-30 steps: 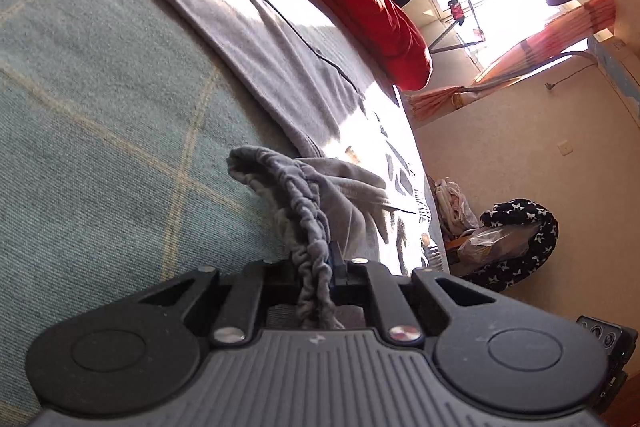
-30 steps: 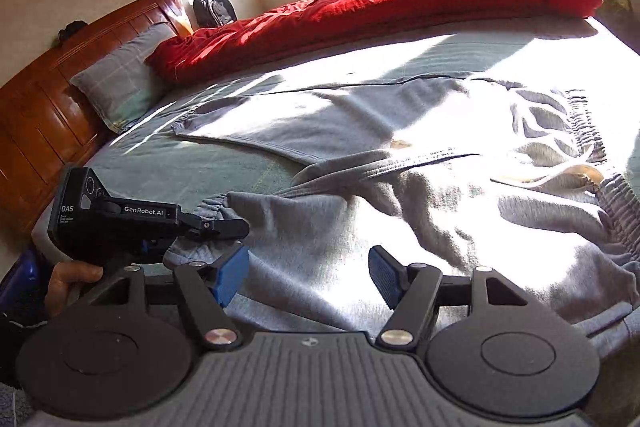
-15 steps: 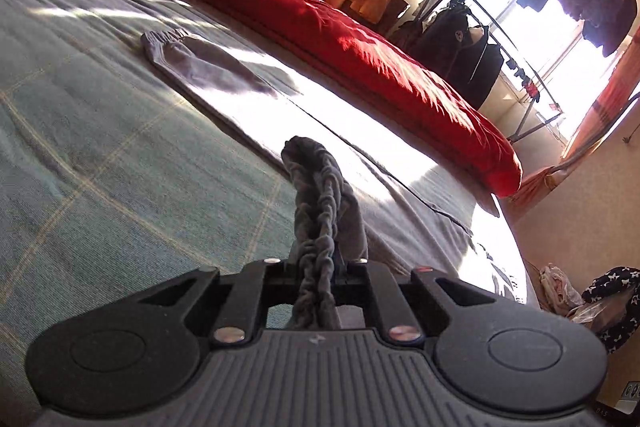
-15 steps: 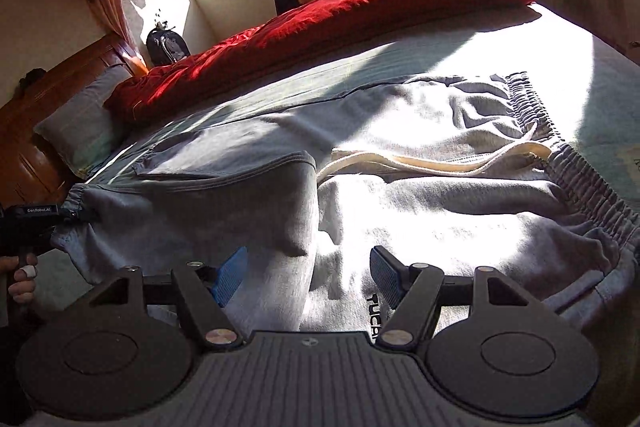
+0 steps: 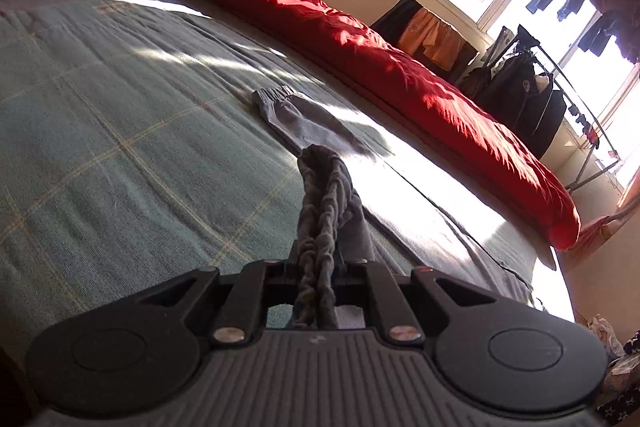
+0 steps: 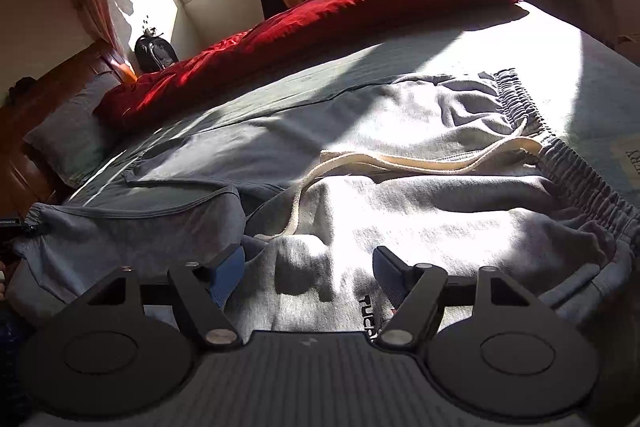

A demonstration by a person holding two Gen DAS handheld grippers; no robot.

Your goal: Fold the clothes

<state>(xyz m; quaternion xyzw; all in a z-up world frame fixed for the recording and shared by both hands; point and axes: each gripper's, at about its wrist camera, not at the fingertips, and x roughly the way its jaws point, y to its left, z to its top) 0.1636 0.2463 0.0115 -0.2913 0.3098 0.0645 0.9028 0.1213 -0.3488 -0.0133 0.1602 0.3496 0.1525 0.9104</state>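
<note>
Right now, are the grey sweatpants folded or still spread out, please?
Partly folded: the sweatpants have one leg doubled back, its cuff pinched in the left gripper.

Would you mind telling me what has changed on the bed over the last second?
The left gripper, shut on the near leg's cuff, has carried it toward the headboard, pulling that leg out straight beside the far leg; a second ago the cuff lay bunched near the middle of the sweatpants. The right gripper stays open above the sweatpants, holding nothing. The red duvet has not moved.
</note>
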